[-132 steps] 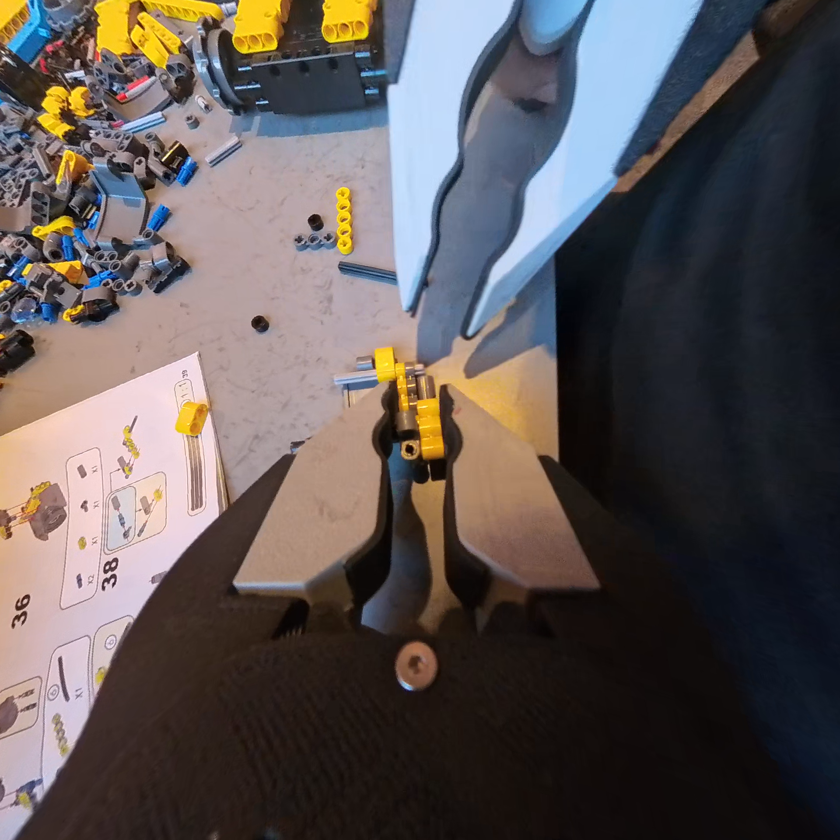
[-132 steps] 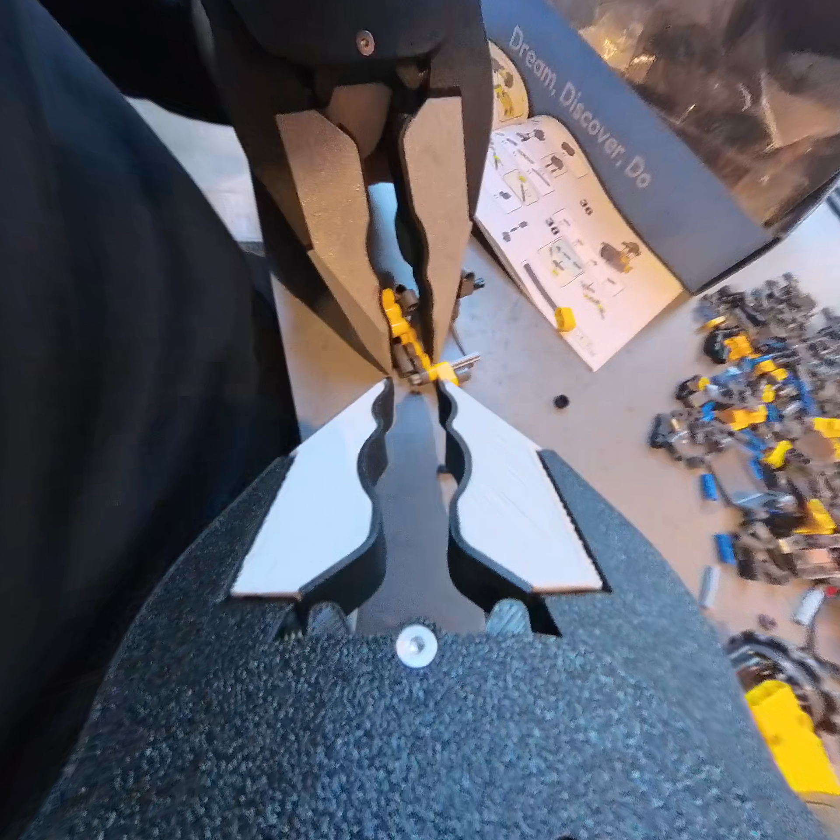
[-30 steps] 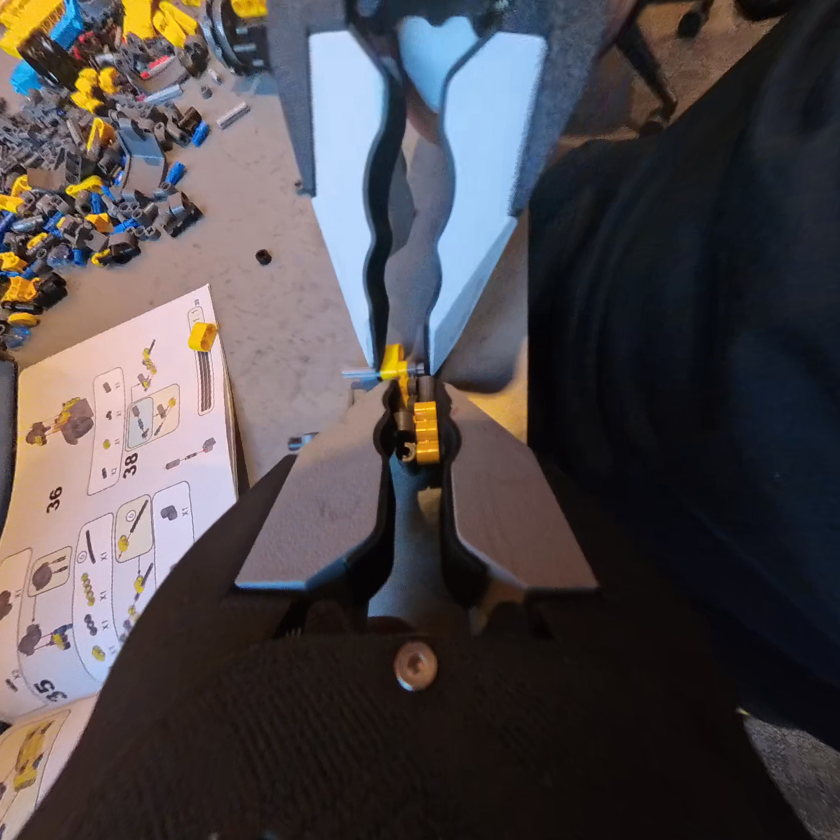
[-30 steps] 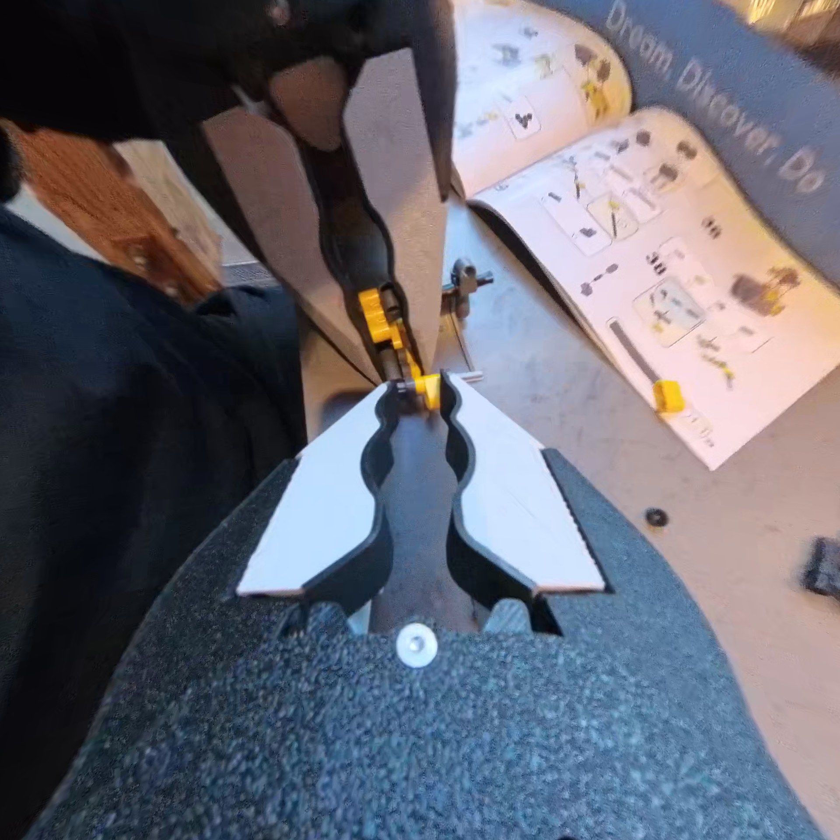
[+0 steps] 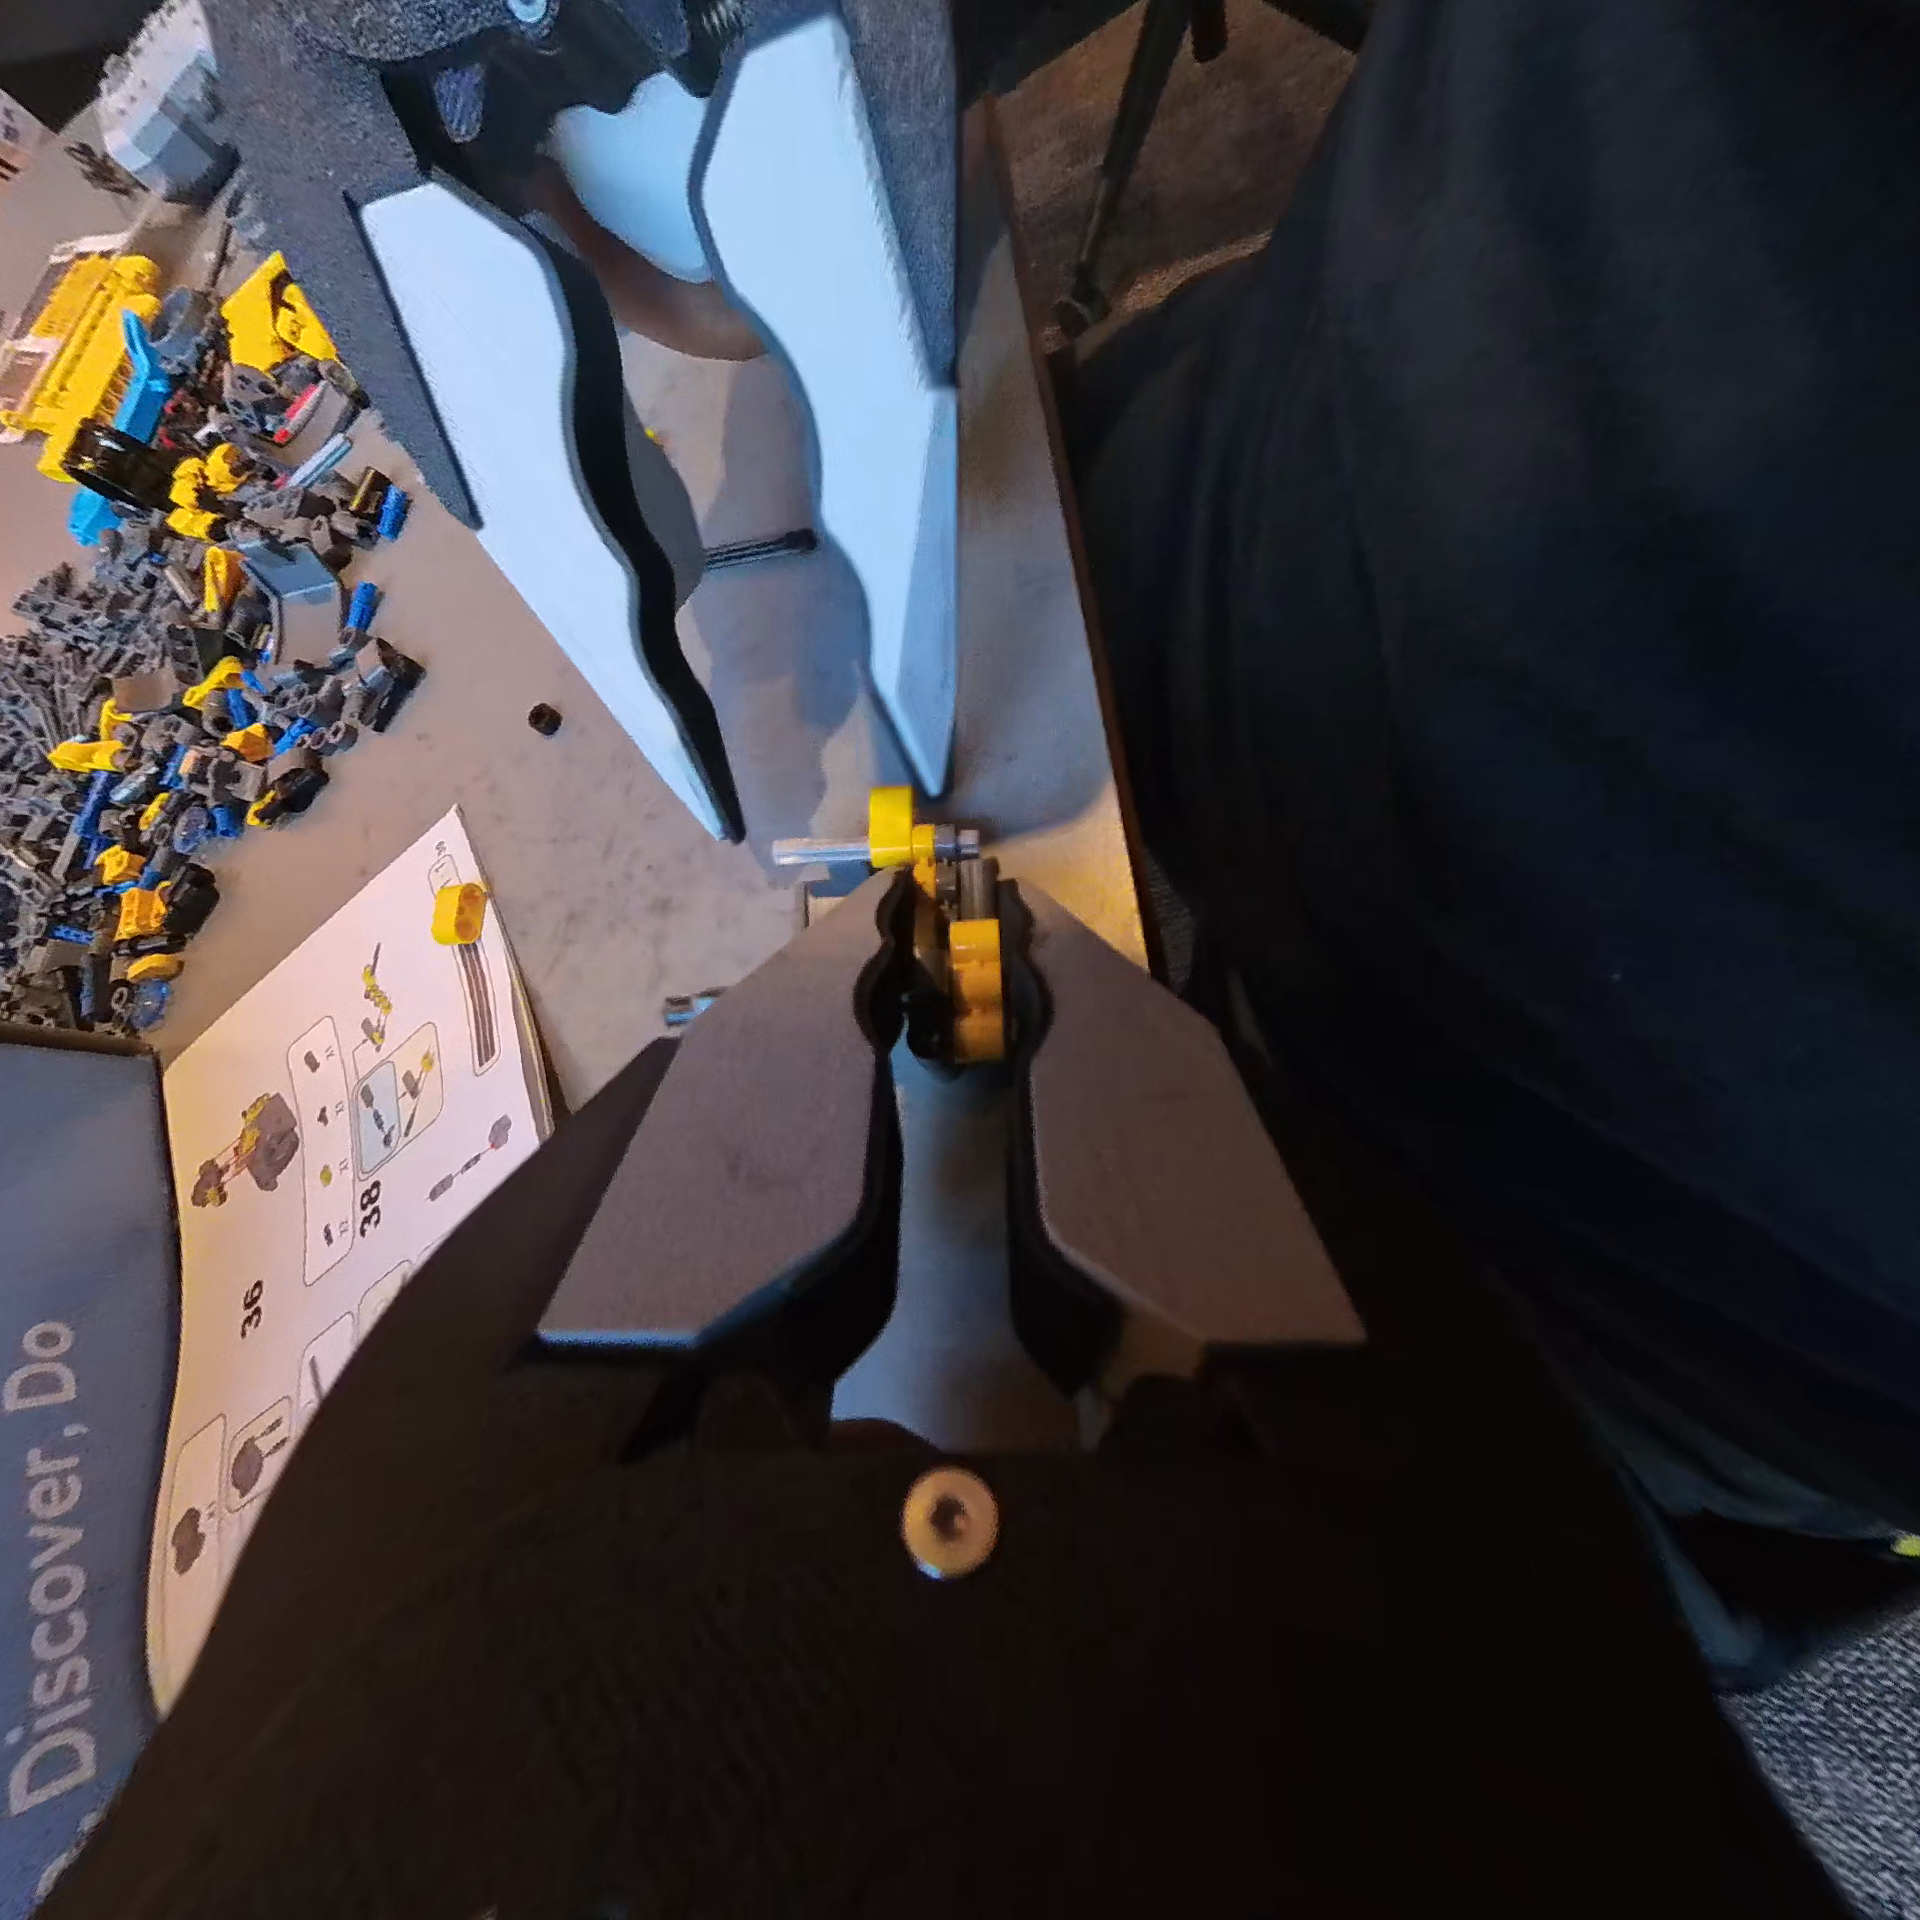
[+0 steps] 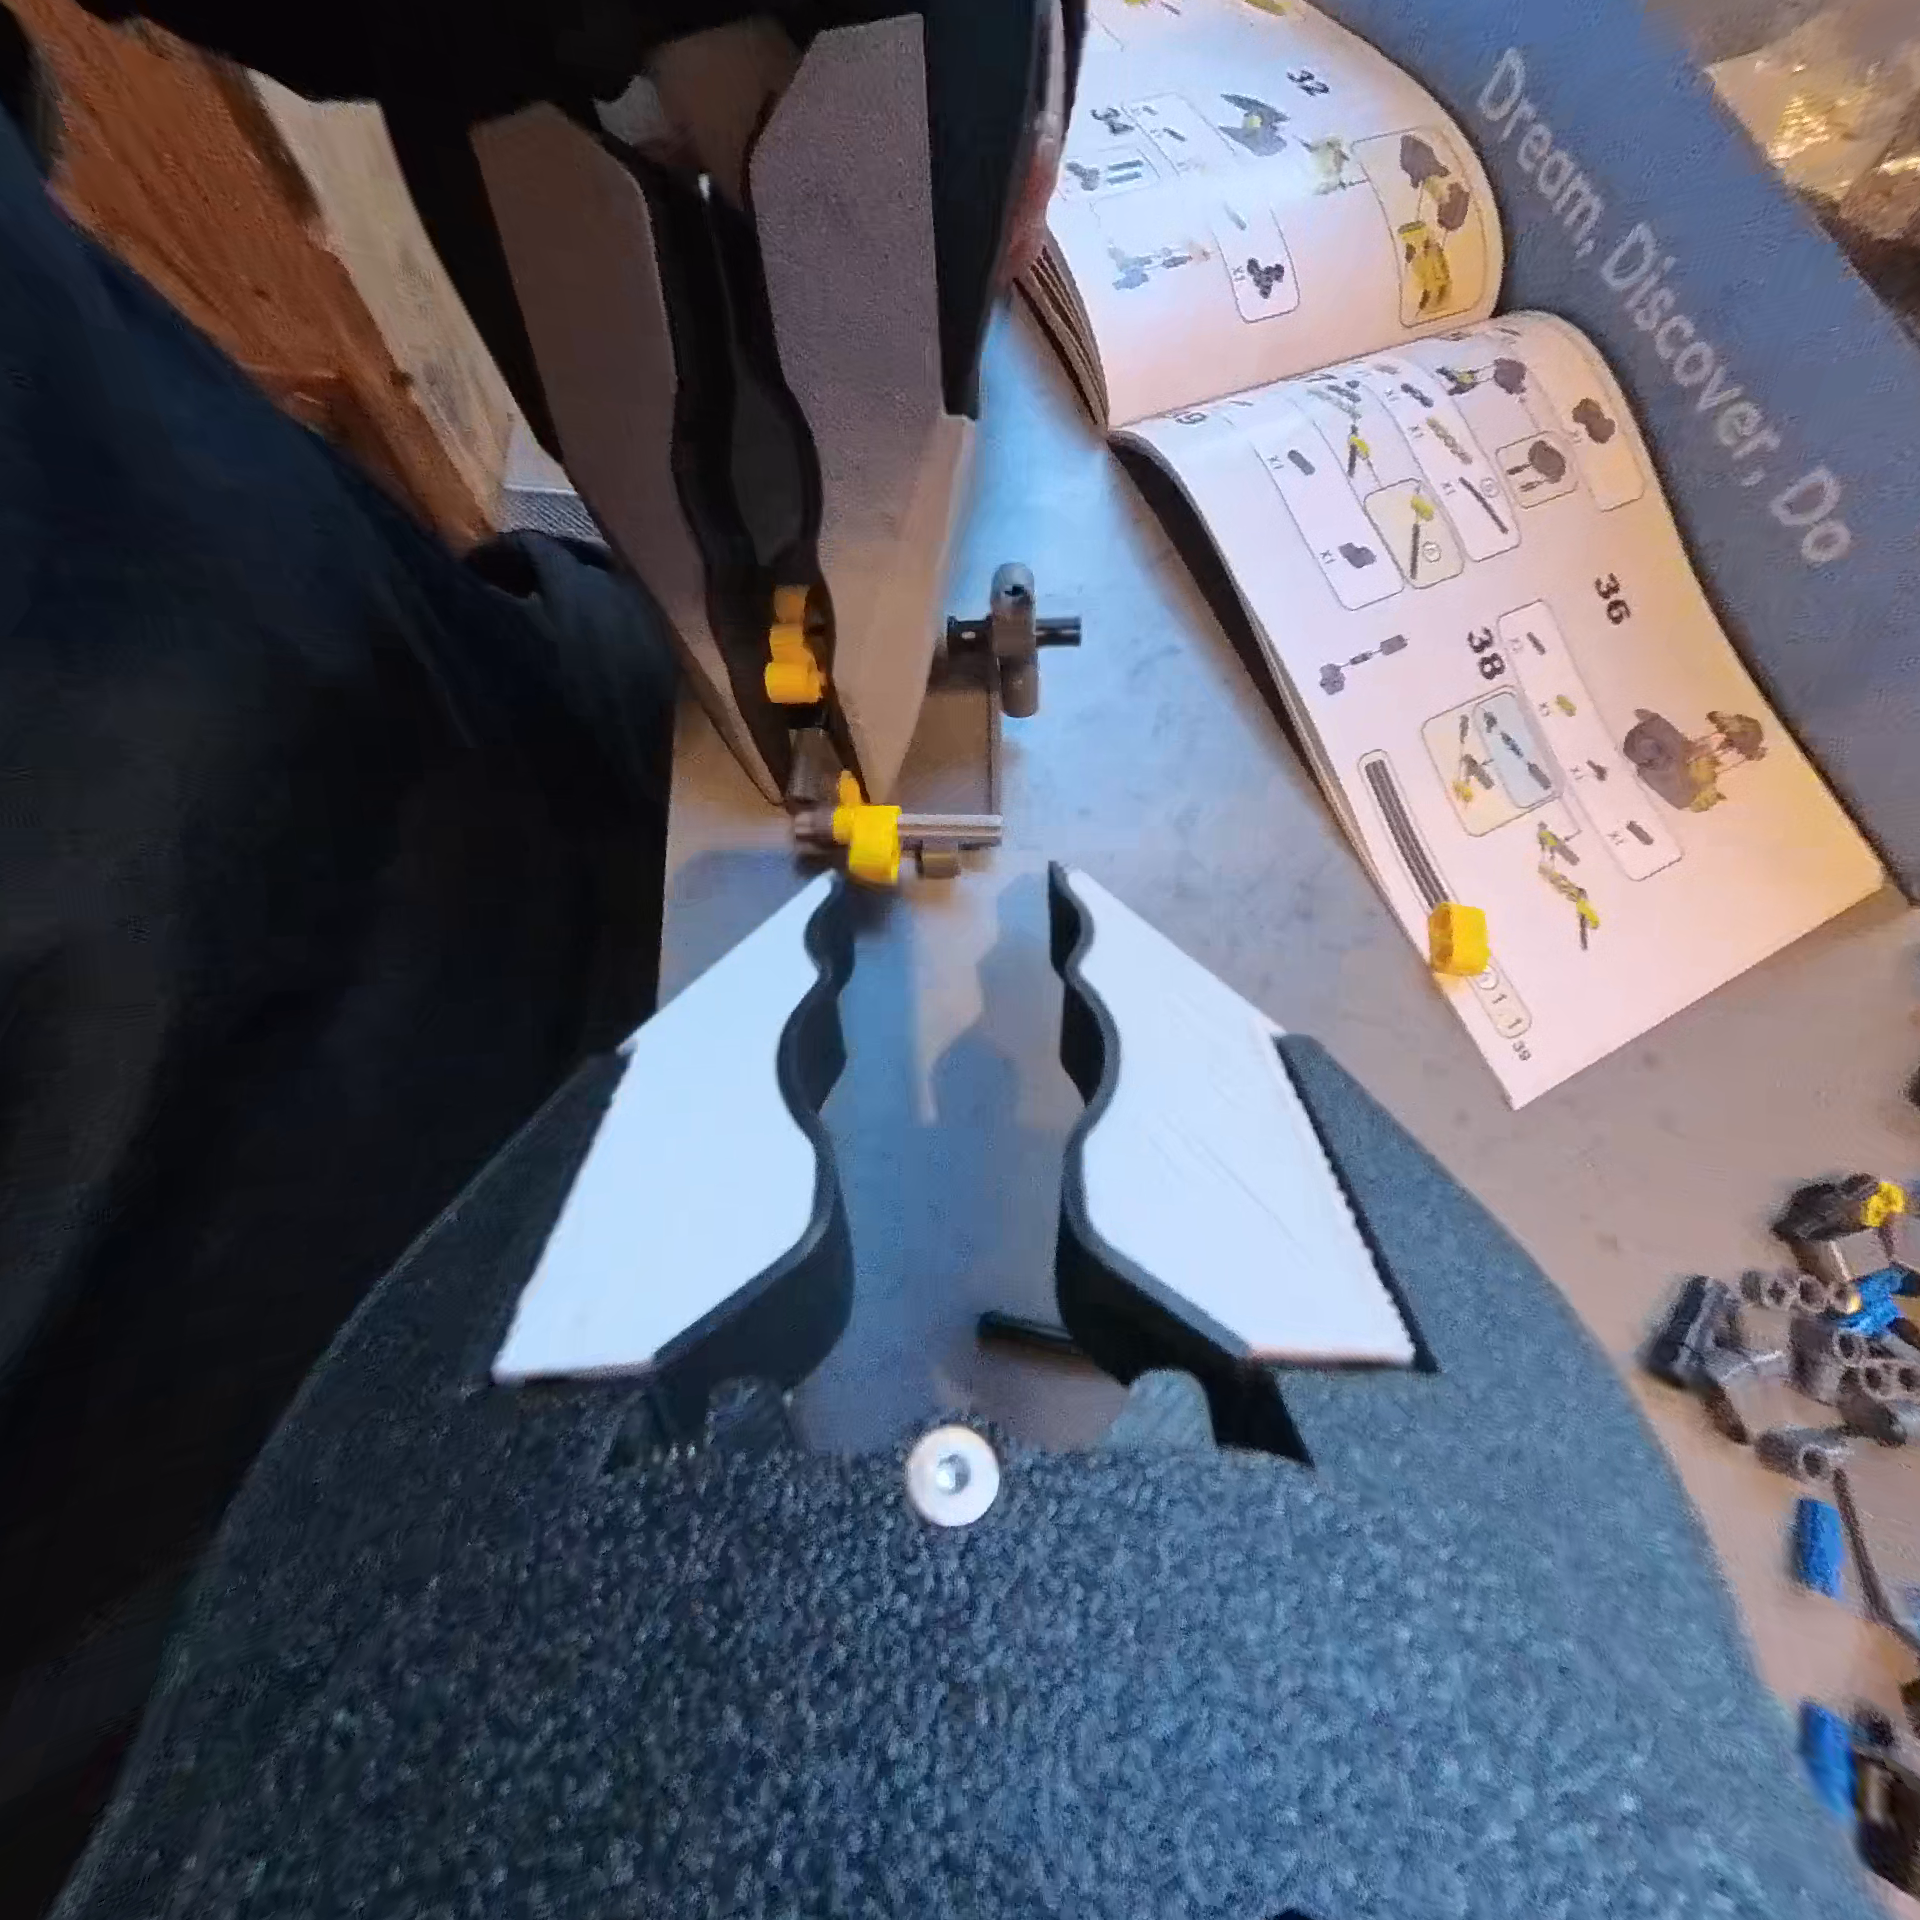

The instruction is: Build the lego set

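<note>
Left gripper (image 5: 951, 914) fingers clamped a yellow-and-grey brick assembly (image 5: 961, 956) (axle (image 5: 821, 852) protruding beyond the tips); right gripper (image 6: 940, 883) fingers stood apart, empty, just short of it.

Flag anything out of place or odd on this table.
One yellow connector sits alone on the open booklet, away from the loose parts. Otherwise nothing stands out: the left tool grips a yellow-and-grey assembly; the right tool is open.
</note>
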A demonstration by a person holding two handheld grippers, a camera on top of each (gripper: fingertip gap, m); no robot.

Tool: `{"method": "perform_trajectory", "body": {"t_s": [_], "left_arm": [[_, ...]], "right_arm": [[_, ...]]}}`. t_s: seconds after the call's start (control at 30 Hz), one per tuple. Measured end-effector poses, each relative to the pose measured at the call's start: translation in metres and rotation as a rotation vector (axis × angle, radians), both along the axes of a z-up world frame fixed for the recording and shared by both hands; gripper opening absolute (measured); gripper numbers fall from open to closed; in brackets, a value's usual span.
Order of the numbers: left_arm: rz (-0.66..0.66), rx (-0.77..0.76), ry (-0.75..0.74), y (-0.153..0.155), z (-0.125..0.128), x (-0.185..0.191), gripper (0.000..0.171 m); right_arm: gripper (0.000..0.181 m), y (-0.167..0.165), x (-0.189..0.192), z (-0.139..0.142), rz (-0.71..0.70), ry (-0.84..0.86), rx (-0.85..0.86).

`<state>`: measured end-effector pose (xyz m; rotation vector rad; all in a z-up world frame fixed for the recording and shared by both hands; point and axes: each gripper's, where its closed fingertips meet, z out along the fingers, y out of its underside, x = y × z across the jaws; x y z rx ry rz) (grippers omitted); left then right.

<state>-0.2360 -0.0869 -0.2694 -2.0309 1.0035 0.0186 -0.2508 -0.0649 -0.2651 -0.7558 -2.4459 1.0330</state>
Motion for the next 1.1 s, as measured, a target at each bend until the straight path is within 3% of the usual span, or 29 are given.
{"method": "perform_trajectory", "body": {"t_s": [0.17, 0.47, 0.6, 0.8, 0.93, 1.1], "left_arm": [[0.011, -0.045, -0.046, -0.001, -0.001, 0.001, 0.015], [0.083, -0.137, -0.102, 0.0, -0.003, 0.001, 0.015], [0.083, -0.102, 0.018, -0.001, -0.002, -0.001, 0.016], [0.098, -0.064, 0.012, 0.0, -0.002, -0.013, 0.016], [0.14, -0.026, -0.059, 0.005, 0.003, -0.017, 0.016], [0.221, 0.098, -0.25, 0.01, 0.034, -0.029, 0.014]], "right_arm": [[0.017, -0.008, 0.004, -0.005, 0.041, 0.077, 0.098], [0.013, -0.01, 0.001, -0.005, -0.004, 0.118, 0.127], [0.006, -0.011, 0.001, -0.004, -0.043, 0.027, 0.039], [0.006, -0.011, -0.01, -0.003, -0.116, -0.039, -0.028], [0.006, -0.009, -0.015, 0.001, -0.14, -0.075, -0.104], [0.01, 0.003, -0.028, 0.031, -0.182, -0.006, -0.3]]}}
